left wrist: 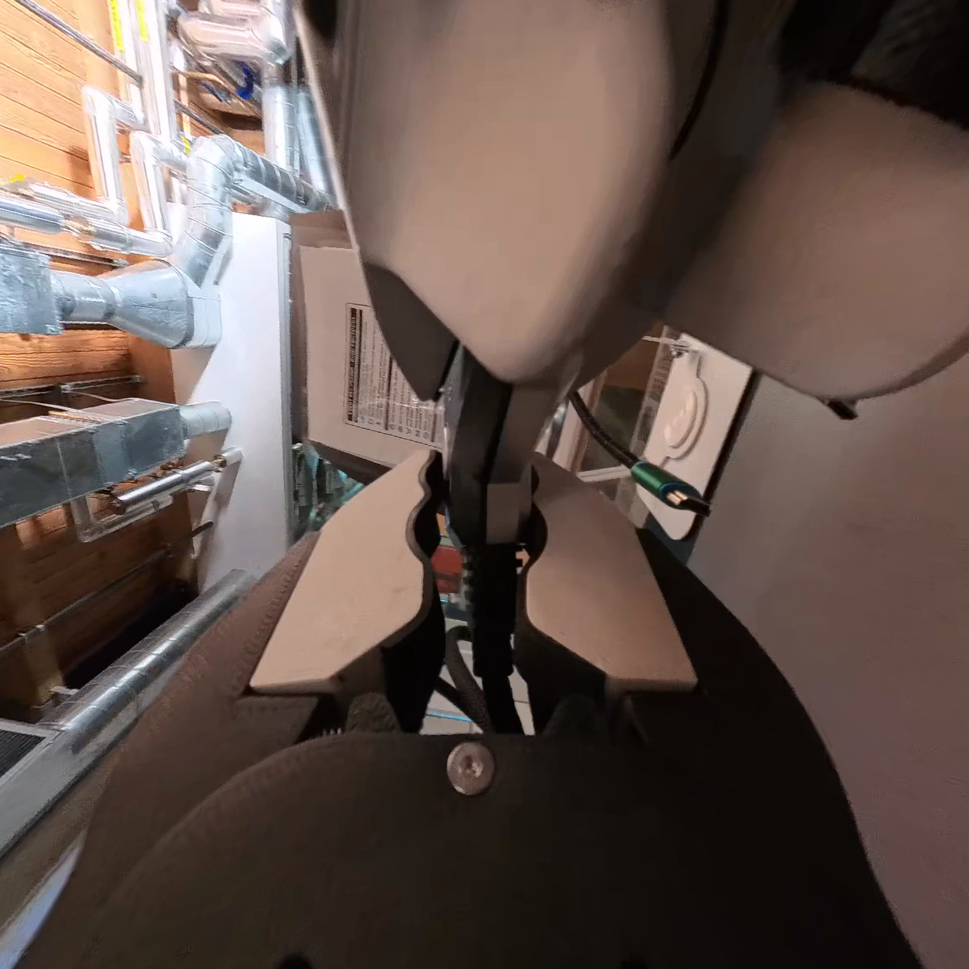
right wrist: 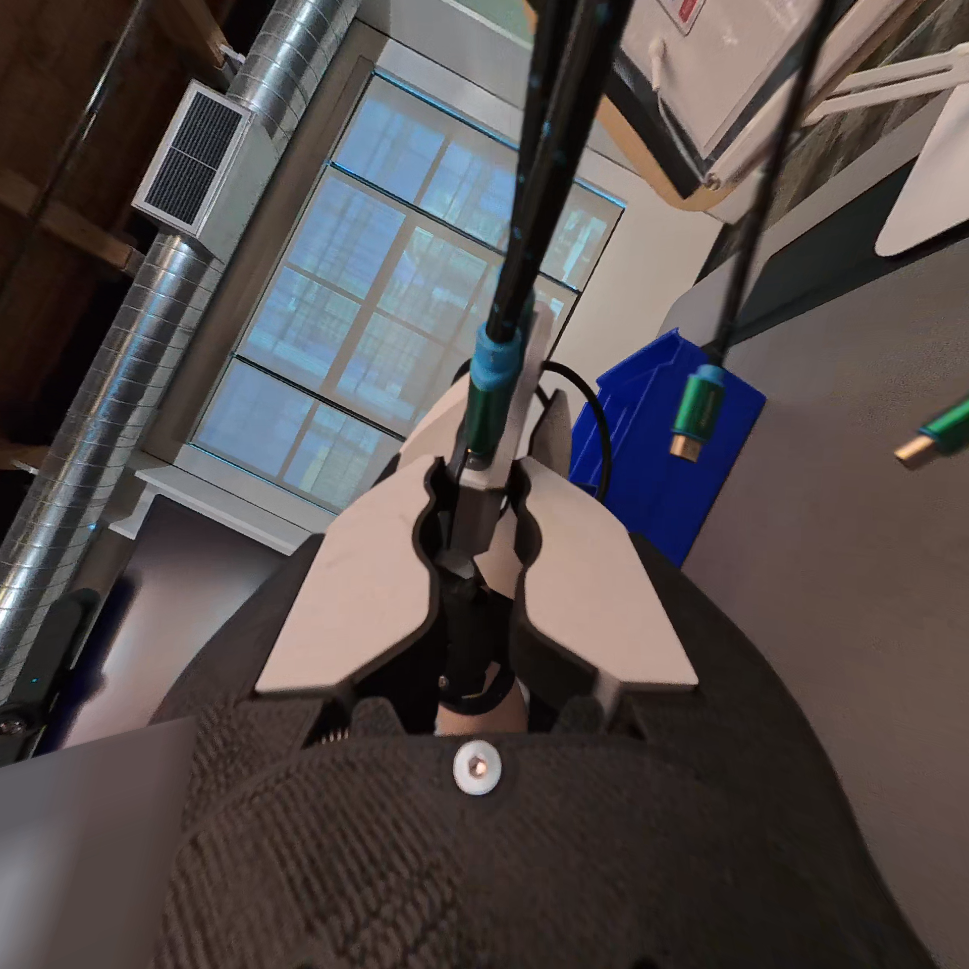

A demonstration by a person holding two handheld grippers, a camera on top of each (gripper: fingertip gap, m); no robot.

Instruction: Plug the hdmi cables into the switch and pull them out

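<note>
In the right wrist view my right gripper (right wrist: 480,466) is shut on the grey switch (right wrist: 472,516). A green HDMI plug (right wrist: 485,414) with a black cable (right wrist: 529,210) sits in the switch's far end, just past my fingertips. In the left wrist view my left gripper (left wrist: 482,466) is shut on the same switch (left wrist: 485,498), seen edge-on as a black and grey slab. A black ribbed connector (left wrist: 490,603) runs back between its fingers. The right gripper (left wrist: 524,210) looms close above, gripping from the opposite side. Loose green plugs hang nearby (right wrist: 697,414) (right wrist: 938,432) (left wrist: 668,490).
A blue bin (right wrist: 681,472) stands on the grey table (right wrist: 839,577) to the right. A white flat stand (left wrist: 692,435) lies behind the loose plug. A cardboard box (left wrist: 325,293), metal ducts (left wrist: 131,304) and a window (right wrist: 367,288) fill the background.
</note>
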